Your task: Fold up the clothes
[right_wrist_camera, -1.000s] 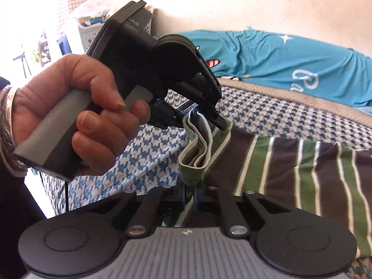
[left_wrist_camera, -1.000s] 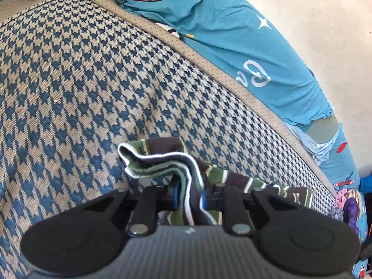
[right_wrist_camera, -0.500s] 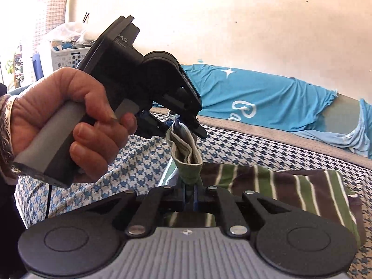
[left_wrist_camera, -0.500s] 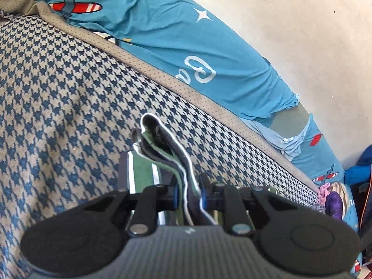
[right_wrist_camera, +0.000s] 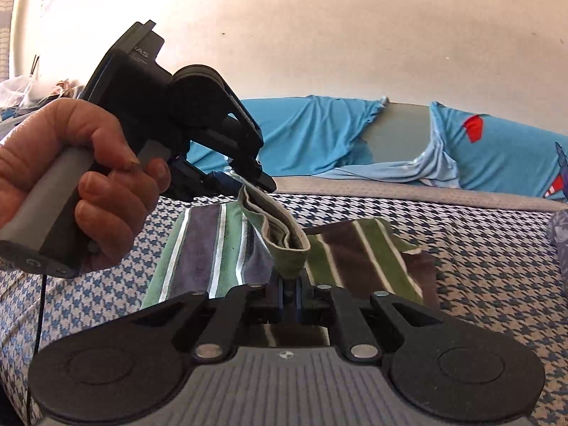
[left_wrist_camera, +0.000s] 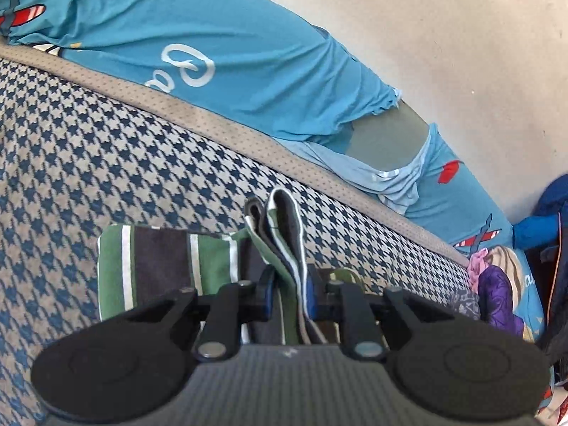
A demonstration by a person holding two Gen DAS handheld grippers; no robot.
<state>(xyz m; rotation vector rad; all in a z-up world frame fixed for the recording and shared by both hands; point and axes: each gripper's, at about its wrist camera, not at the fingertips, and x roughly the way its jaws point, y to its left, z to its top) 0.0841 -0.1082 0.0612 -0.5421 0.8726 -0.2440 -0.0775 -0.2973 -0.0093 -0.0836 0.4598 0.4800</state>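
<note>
Folding well here means carrying both pinched corners across level and together, so the edge lands square on the cloth below — no twist between them. Nearest in the right wrist view, the right gripper (right_wrist_camera: 289, 293) is pressed together on a bunched hem of the striped garment (right_wrist_camera: 358, 248), which rises toward 12 o'clock. At 10 o'clock, the left gripper (right_wrist_camera: 248, 183), held in a hand (right_wrist_camera: 78, 174), pinches the same edge. Beyond, the garment lies part-folded on the checked bed cover (right_wrist_camera: 479, 266), blue sheet (right_wrist_camera: 312, 135) behind.
</note>
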